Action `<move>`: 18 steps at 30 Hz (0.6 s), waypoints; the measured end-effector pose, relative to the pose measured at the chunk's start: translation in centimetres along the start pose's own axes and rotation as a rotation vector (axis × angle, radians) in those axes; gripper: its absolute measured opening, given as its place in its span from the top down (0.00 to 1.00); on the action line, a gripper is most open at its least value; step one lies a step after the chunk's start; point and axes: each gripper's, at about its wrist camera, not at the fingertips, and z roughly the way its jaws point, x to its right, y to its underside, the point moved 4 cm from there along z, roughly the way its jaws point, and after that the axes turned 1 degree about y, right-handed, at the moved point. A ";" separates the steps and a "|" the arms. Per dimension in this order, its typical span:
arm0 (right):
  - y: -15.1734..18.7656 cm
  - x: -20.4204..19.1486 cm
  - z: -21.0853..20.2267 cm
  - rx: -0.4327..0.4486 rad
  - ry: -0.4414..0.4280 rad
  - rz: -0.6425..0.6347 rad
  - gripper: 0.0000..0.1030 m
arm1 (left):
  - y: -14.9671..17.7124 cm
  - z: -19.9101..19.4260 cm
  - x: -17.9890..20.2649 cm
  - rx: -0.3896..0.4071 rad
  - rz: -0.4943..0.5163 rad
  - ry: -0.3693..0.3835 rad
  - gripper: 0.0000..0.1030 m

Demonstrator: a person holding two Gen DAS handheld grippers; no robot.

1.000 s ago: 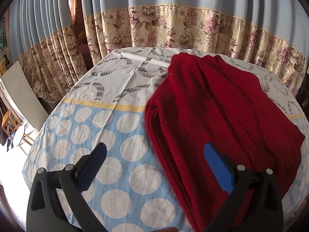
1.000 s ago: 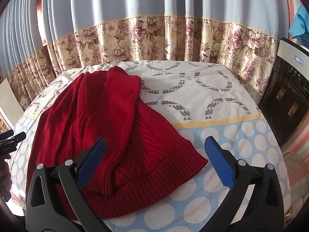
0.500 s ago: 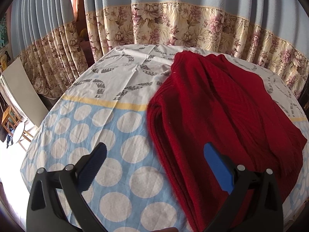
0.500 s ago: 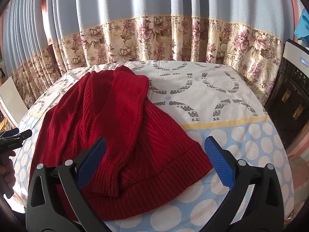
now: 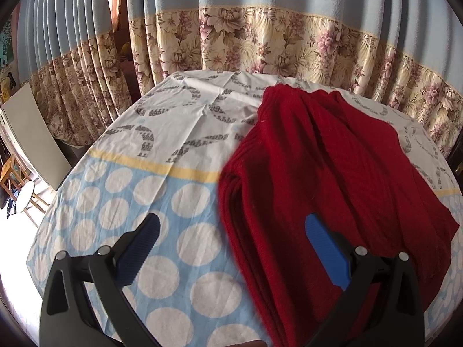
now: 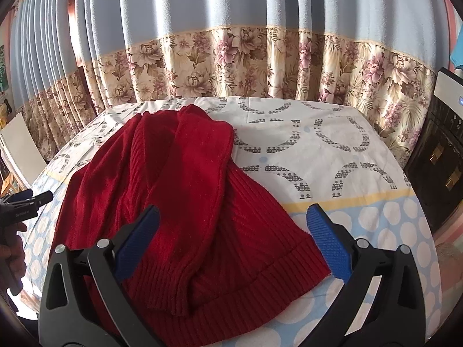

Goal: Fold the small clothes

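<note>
A dark red knitted sweater [image 5: 324, 173] lies partly folded on the table, a sleeve laid over its body [image 6: 188, 173]. Its ribbed hem [image 6: 231, 297] faces the near edge. My left gripper [image 5: 231, 231] is open and empty above the sweater's folded left edge. My right gripper [image 6: 233, 228] is open and empty above the hem end of the sweater. The left gripper also shows at the left edge of the right wrist view [image 6: 23, 202], held by a hand.
The table wears a cloth [image 5: 179, 133] with blue-and-white dots near me and grey arcs farther off. Floral curtains [image 6: 246, 66] hang close behind. A dark appliance [image 6: 442, 159] stands at the right, a white board [image 5: 29, 133] and a small stool [image 5: 24, 193] at the left.
Both grippers have drawn back and risen a little from the sweater, which sits farther off. Both stay open. The sweater has not moved.
</note>
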 end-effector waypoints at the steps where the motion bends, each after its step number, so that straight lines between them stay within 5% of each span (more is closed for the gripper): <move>1: 0.0 0.1 0.0 0.000 -0.001 0.003 0.03 | -0.1 0.0 0.2 0.001 0.003 0.005 0.02; 18: 0.7 -1.0 4.0 -0.072 -0.045 0.008 0.03 | 1.2 1.4 3.9 -0.051 0.019 0.054 0.02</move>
